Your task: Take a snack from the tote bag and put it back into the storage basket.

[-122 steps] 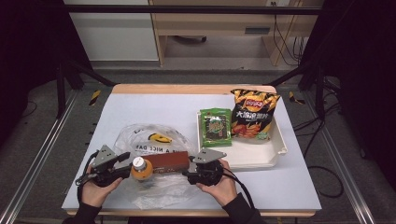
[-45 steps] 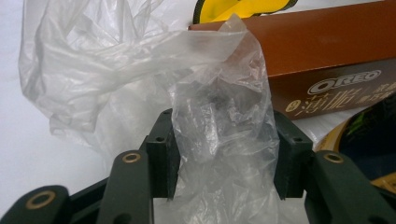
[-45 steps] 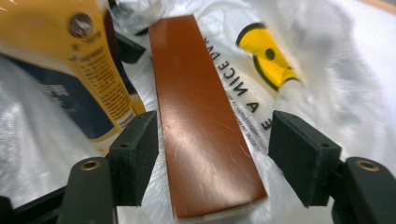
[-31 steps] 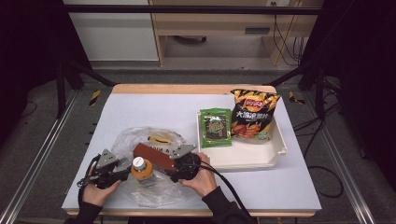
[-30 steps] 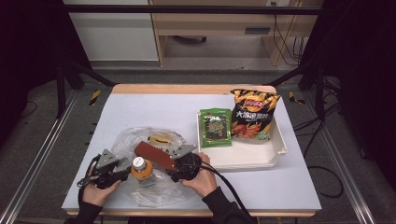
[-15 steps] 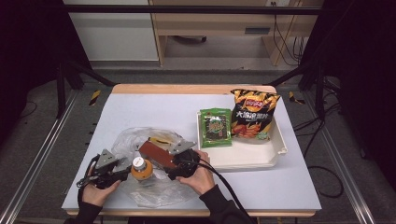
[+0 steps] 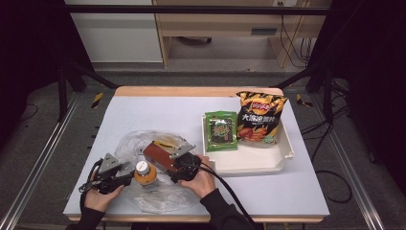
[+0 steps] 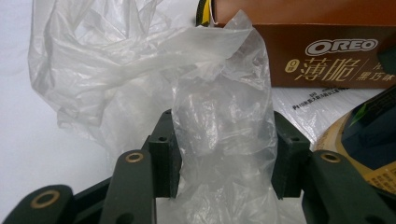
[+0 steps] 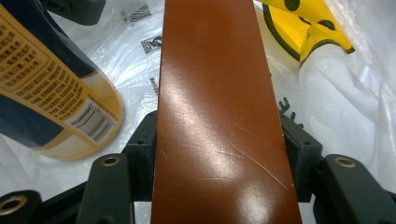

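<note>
A crumpled clear plastic bag [image 7: 158, 196] lies at the table's front left. My left gripper [image 7: 127, 174] is shut on a bunched fold of the bag [image 8: 116, 70], which fills the gap between the pads of the left gripper [image 8: 224, 144]. A brown Oreo box [image 7: 159, 154] rests on the bag. My right gripper [image 7: 171, 163] is shut on its near end; its jaws have just been closing on the box [image 9: 215, 93], and the right gripper [image 9: 219, 140] has a pad against each side. A bottle [image 7: 142, 172] of orange drink with a white cap stands between the grippers.
A cream tray [image 7: 249, 165] at the right holds a green seaweed pack [image 7: 221, 130] and a chips bag [image 7: 258, 117]. The bottle [image 9: 56, 79] leans close to the left of the box. The bag's yellow print [image 9: 303, 28] lies beyond the box.
Since four seconds ago my right hand has moved left and swung the box from lying crosswise to pointing away to the upper left. Over the last second little has shifted.
</note>
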The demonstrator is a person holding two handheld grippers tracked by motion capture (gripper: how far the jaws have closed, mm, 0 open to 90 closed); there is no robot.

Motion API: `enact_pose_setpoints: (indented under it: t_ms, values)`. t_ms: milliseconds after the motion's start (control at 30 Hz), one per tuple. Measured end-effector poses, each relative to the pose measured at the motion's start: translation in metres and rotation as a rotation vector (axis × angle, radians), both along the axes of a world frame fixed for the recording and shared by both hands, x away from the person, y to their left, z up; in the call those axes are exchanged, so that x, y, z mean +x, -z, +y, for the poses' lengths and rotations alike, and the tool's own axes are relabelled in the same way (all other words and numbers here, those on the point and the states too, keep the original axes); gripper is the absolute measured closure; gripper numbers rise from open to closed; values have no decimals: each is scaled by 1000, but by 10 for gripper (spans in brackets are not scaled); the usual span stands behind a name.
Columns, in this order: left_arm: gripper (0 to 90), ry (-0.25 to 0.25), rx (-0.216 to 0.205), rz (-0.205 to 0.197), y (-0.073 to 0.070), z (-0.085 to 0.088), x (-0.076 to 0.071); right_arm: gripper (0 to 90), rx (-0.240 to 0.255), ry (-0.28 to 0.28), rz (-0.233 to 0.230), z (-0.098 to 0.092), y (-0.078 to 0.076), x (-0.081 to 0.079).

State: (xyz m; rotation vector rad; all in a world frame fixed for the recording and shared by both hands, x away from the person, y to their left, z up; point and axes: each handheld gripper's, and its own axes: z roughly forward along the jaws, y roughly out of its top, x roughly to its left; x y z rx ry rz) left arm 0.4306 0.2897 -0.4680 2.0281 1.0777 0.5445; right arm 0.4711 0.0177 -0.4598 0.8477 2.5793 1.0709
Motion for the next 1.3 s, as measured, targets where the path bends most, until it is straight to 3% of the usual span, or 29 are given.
enact_pose_setpoints:
  t_ms: [133,367,900,1100,1300]
  values:
    - [522,-1,3,0,1,-1,0,437,3,-12,-9,-3,-5,-2]
    - [524,1,6,3,1,-2,0,437,87,-35,-40,-10,-18,-9]
    - [526,10,10,3,2,-4,0,436,173,-80,-99,-5,-44,-8]
    - [522,13,-1,-11,-1,-3,-1,436,191,-75,-123,-6,-57,-7]
    - [491,9,-33,-54,-12,-2,-6,436,196,-66,-141,-14,-69,-7]
